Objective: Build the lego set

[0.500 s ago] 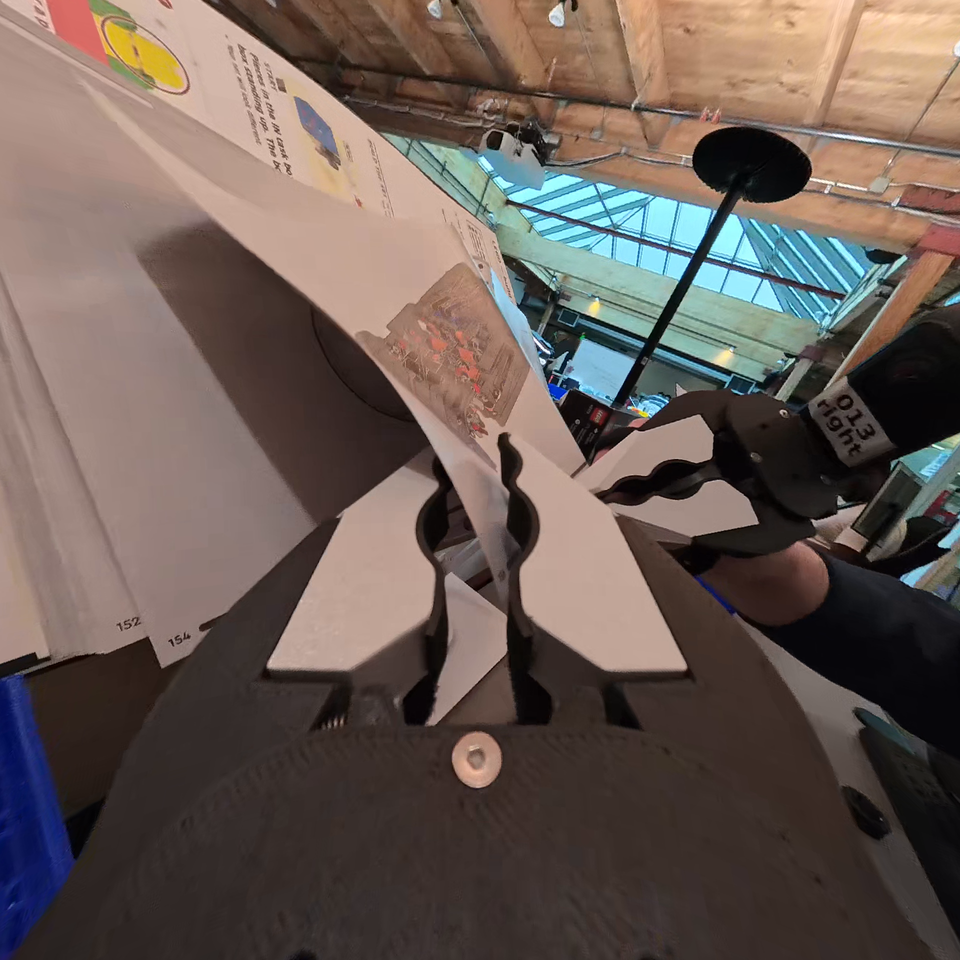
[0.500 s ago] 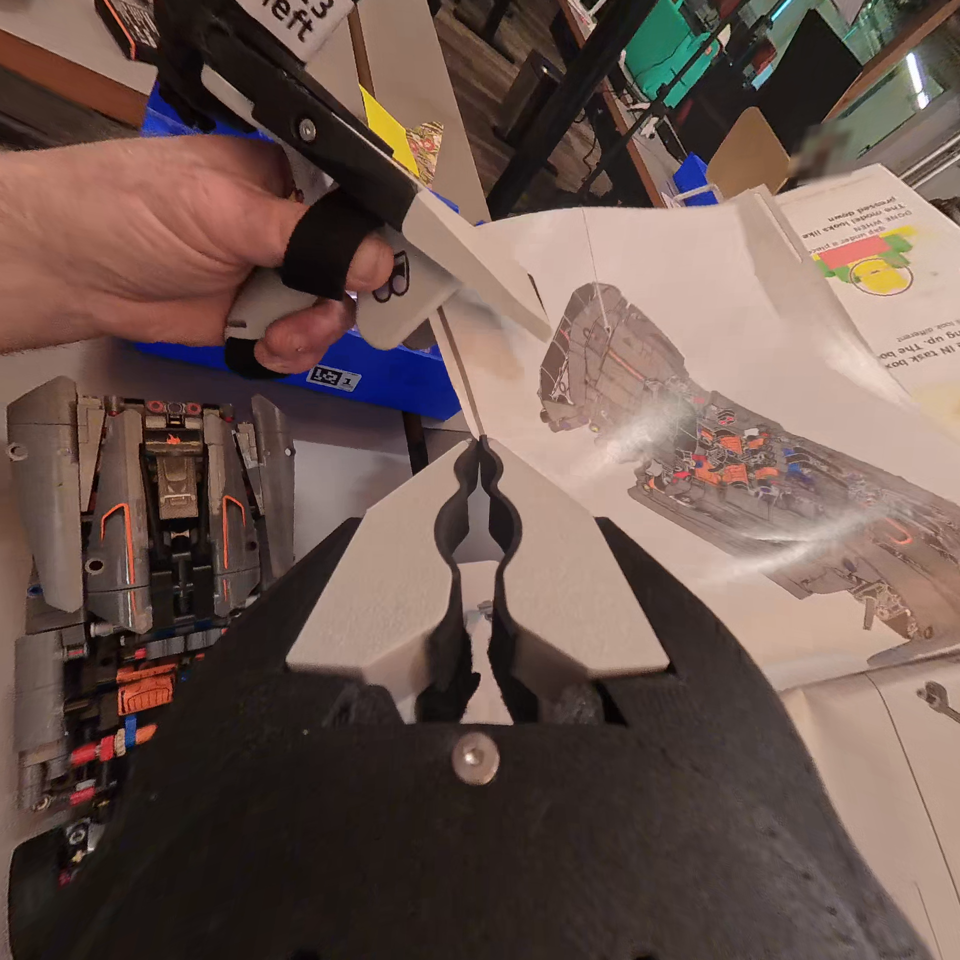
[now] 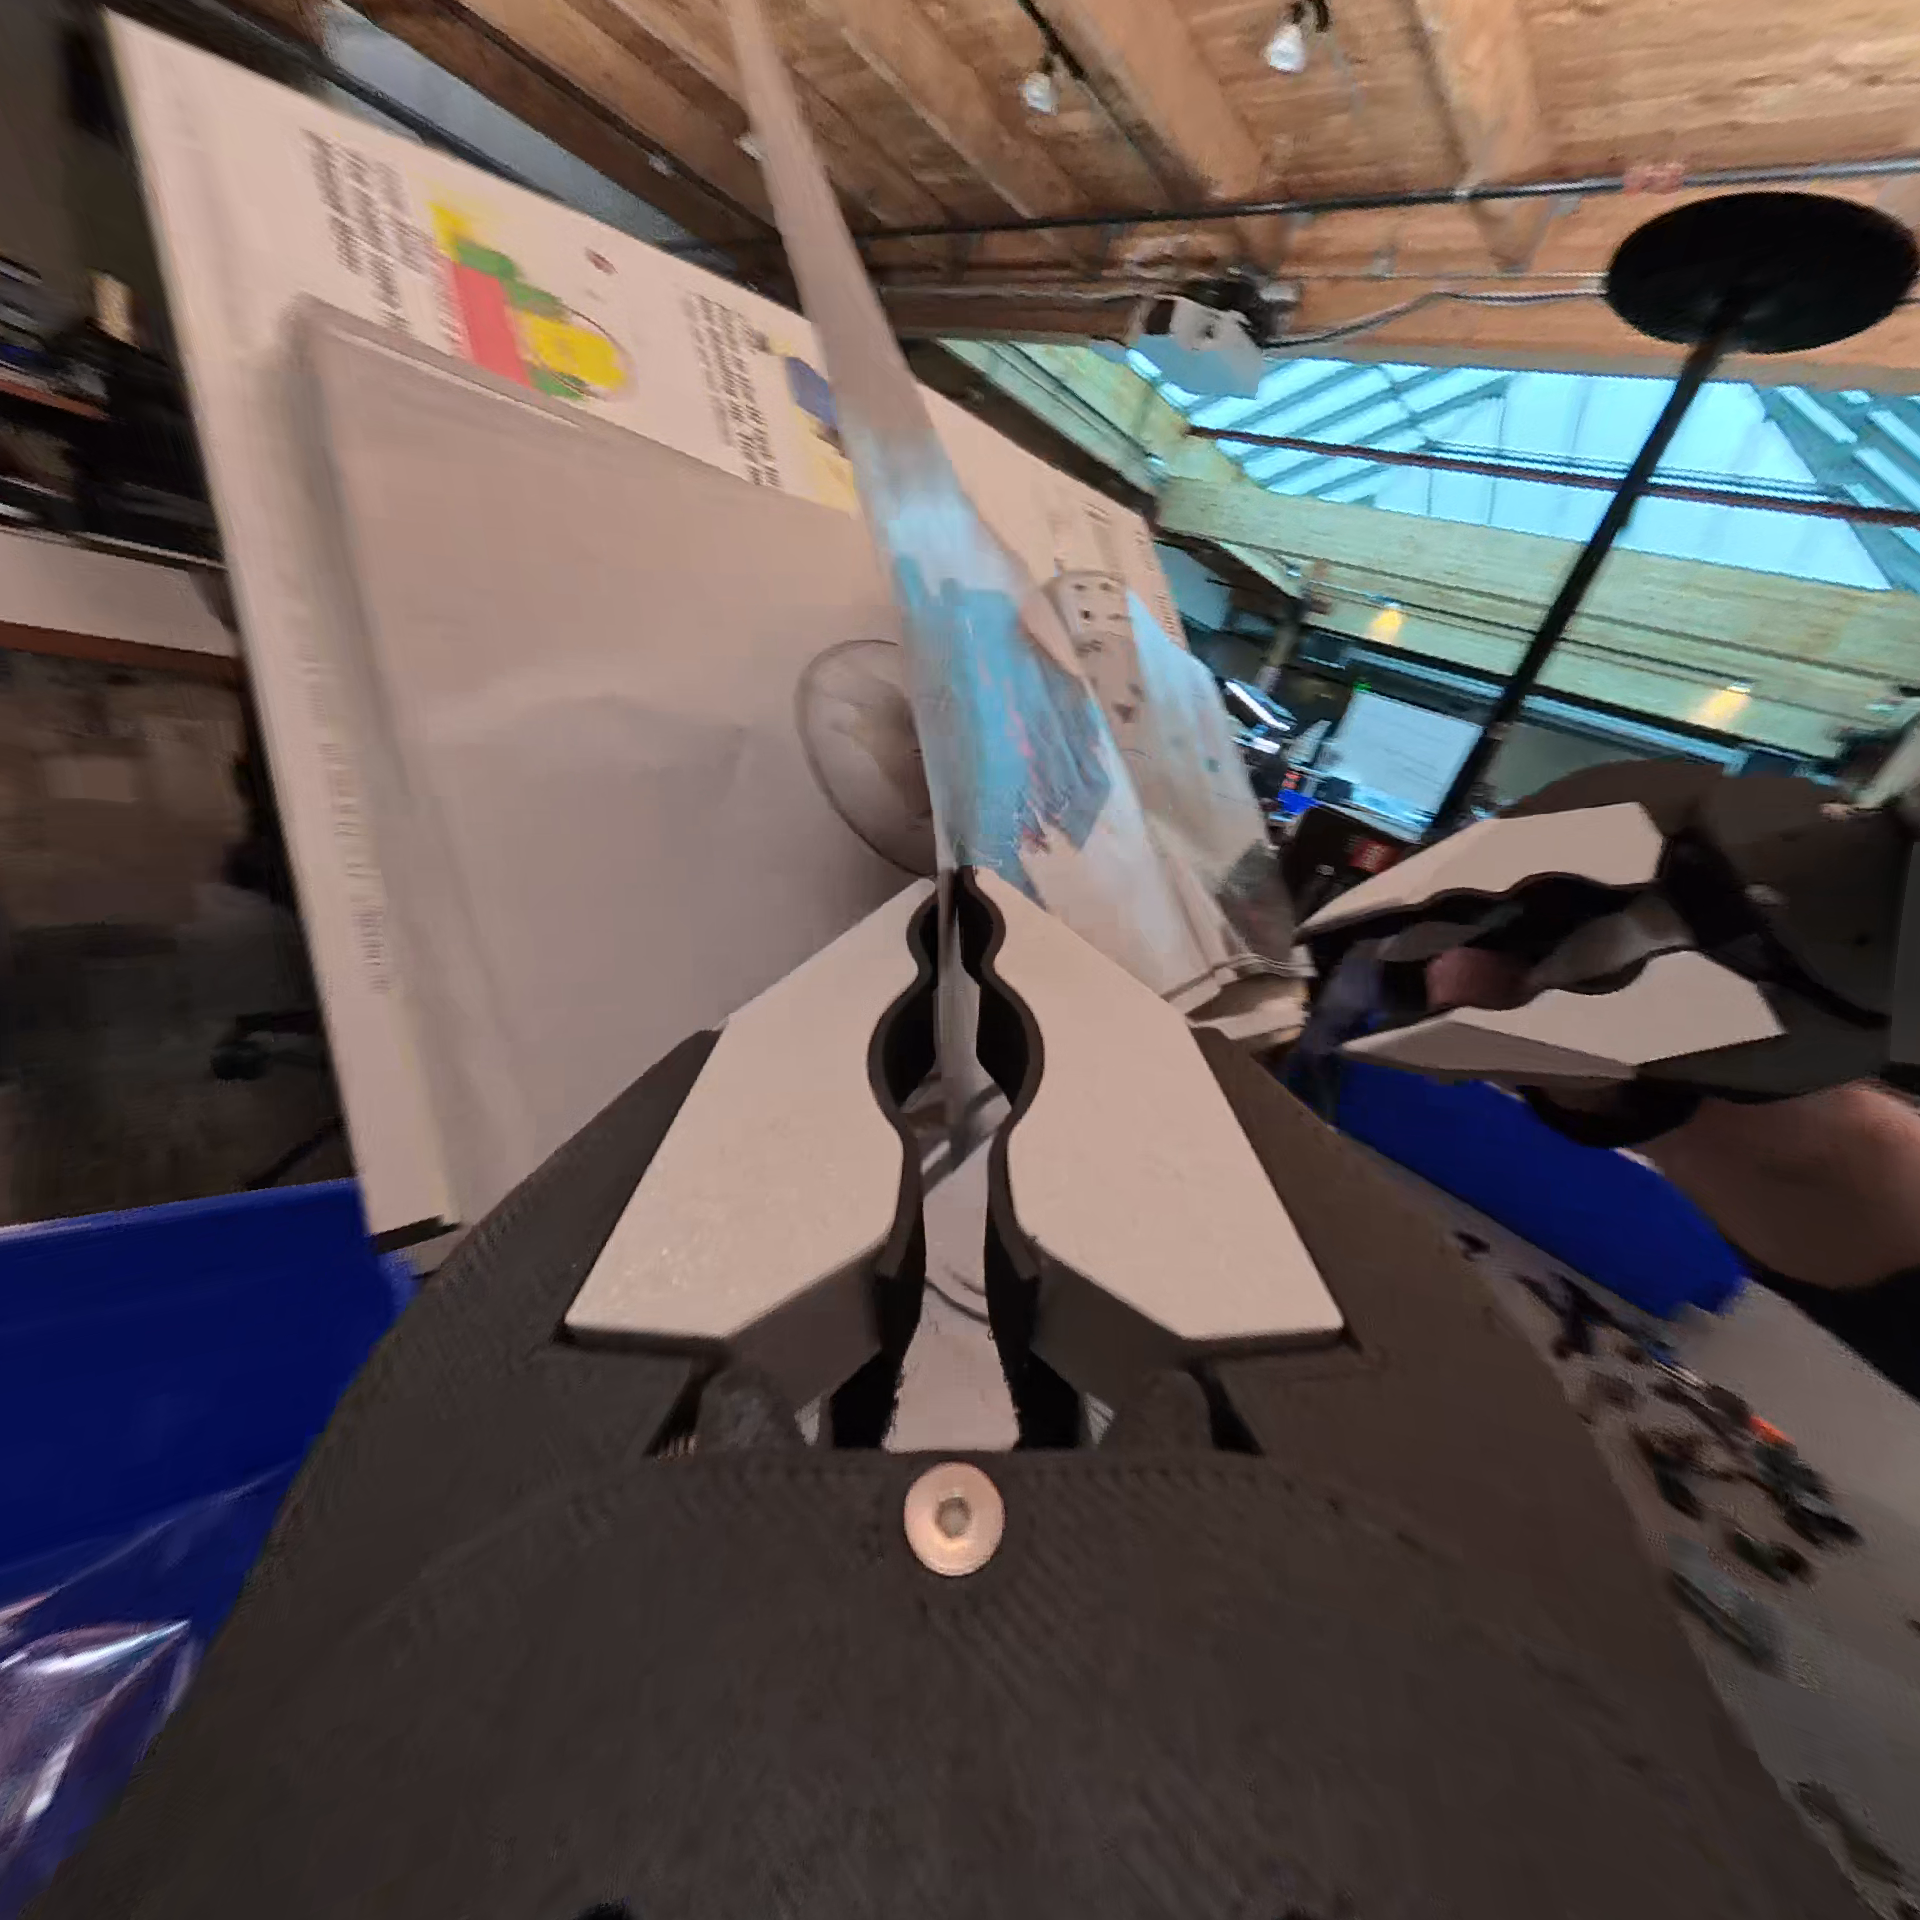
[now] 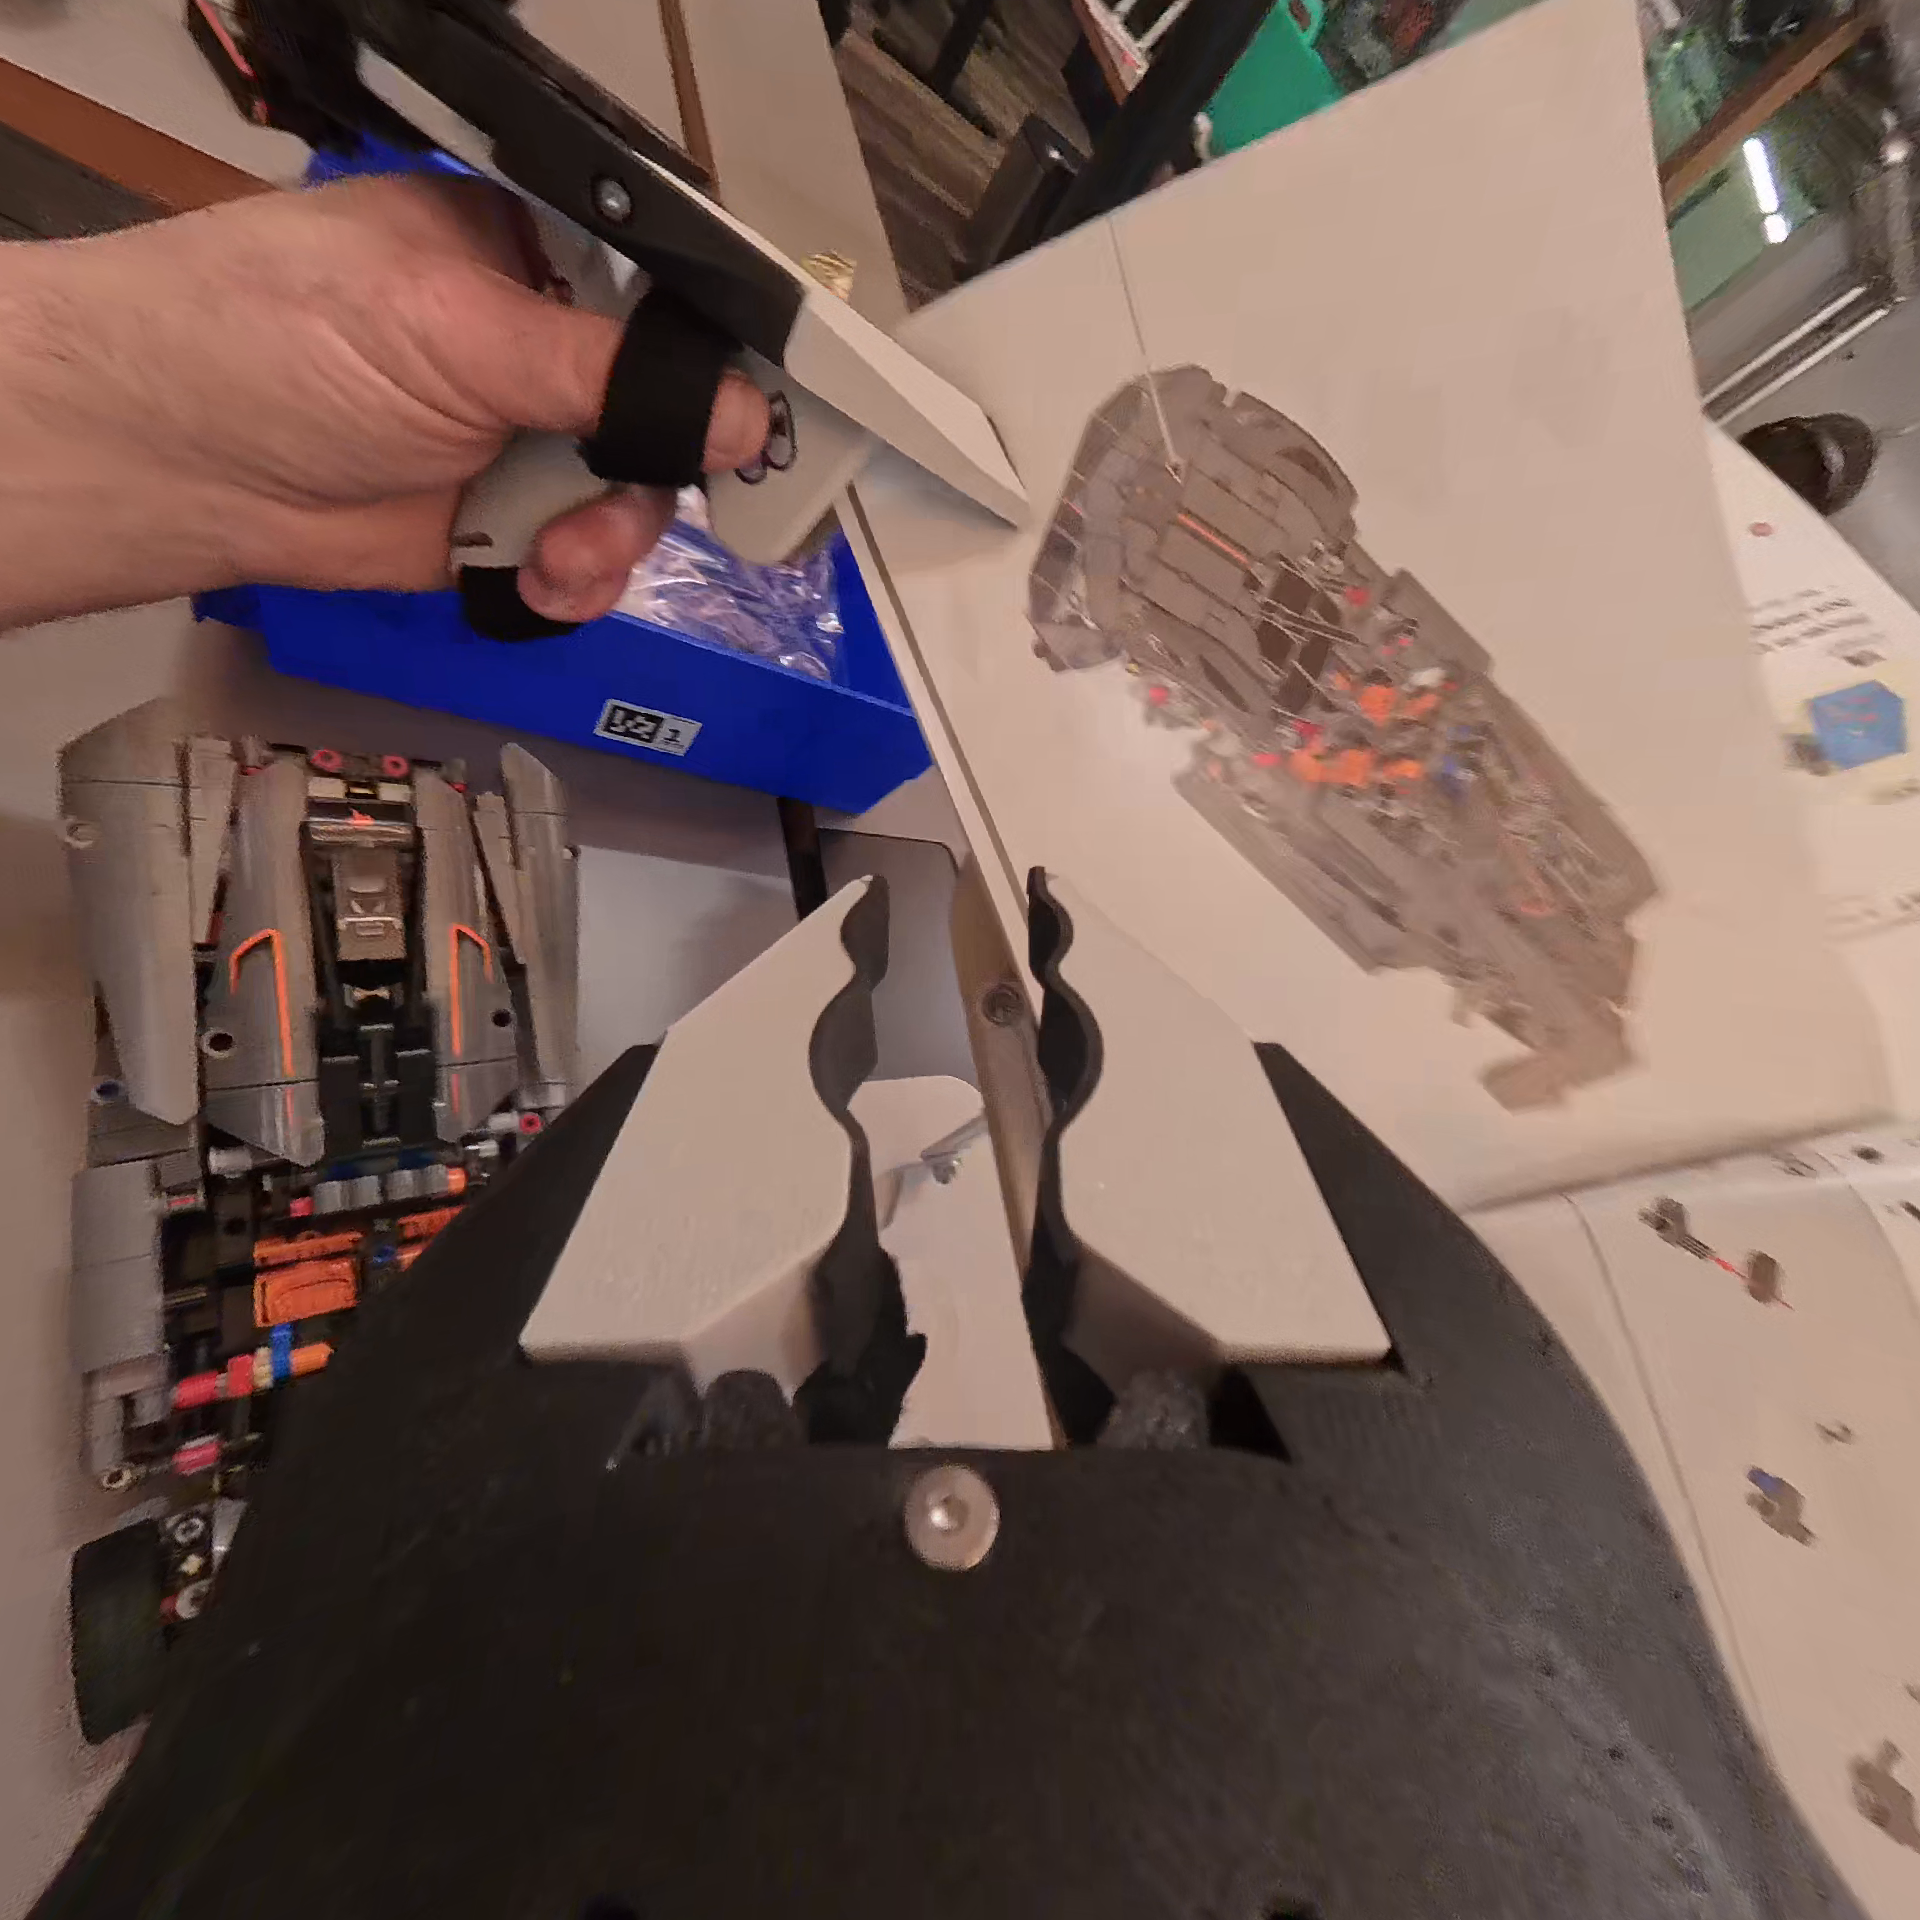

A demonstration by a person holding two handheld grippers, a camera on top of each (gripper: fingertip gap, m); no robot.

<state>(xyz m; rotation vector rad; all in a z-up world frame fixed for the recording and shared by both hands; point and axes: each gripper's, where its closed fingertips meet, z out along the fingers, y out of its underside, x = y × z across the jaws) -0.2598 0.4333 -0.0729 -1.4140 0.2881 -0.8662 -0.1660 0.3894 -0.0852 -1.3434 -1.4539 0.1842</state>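
Left wrist view: left gripper pinched shut on instruction page, sheet edge-on, rising from tips. Heavy blur. Right gripper farther right, slightly parted, empty.

Right wrist view: right gripper open, gripping nothing; page edge passes between fingers. Lego car flat on table, lower left, long axis toward and away from camera; which end is front unclear. Blue bin behind it.

Risk: hard pull on single pinched sheet could tear or crease it; swinging page might brush car.
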